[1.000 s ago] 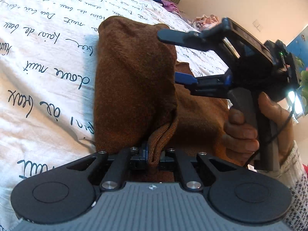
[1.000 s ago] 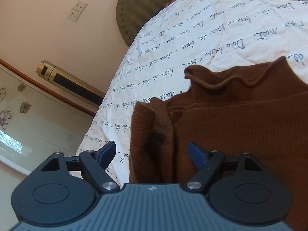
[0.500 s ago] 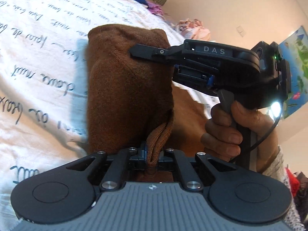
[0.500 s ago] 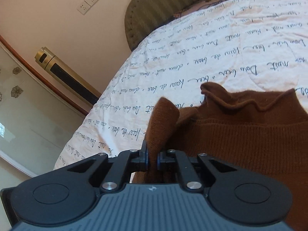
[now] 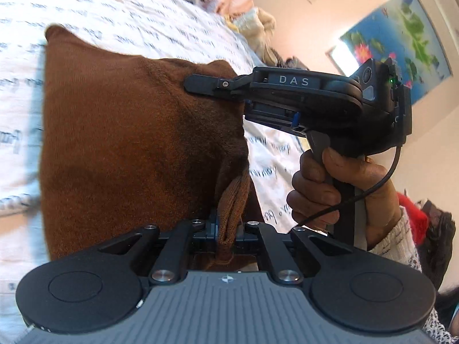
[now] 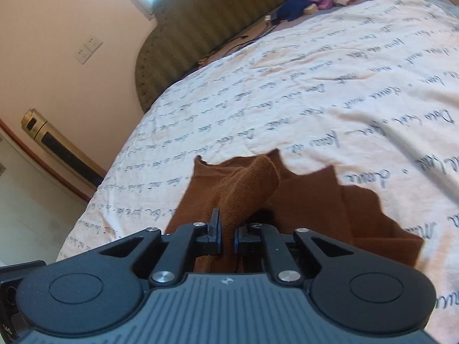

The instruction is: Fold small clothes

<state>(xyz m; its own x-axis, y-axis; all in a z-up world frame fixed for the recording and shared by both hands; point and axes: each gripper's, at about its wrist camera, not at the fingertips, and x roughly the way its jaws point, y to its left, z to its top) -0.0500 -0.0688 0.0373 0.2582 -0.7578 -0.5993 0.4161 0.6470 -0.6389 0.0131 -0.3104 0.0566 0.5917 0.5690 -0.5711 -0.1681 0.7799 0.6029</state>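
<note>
A brown knit garment hangs lifted above the white bedsheet with blue script. My left gripper is shut on a bunched fold of its edge. My right gripper is shut on another fold of the same brown garment, which drapes down onto the sheet. In the left wrist view the right gripper pinches the garment's upper right edge, held by a hand.
A padded olive headboard stands at the bed's far end, with dark and purple clothes by it. A pile of pale clothes lies at the bed's far edge. A gold-and-black appliance stands by the wall.
My right gripper closed on a fold of the garment. Both grippers then lifted the garment, so that it now hangs off the sheet.
</note>
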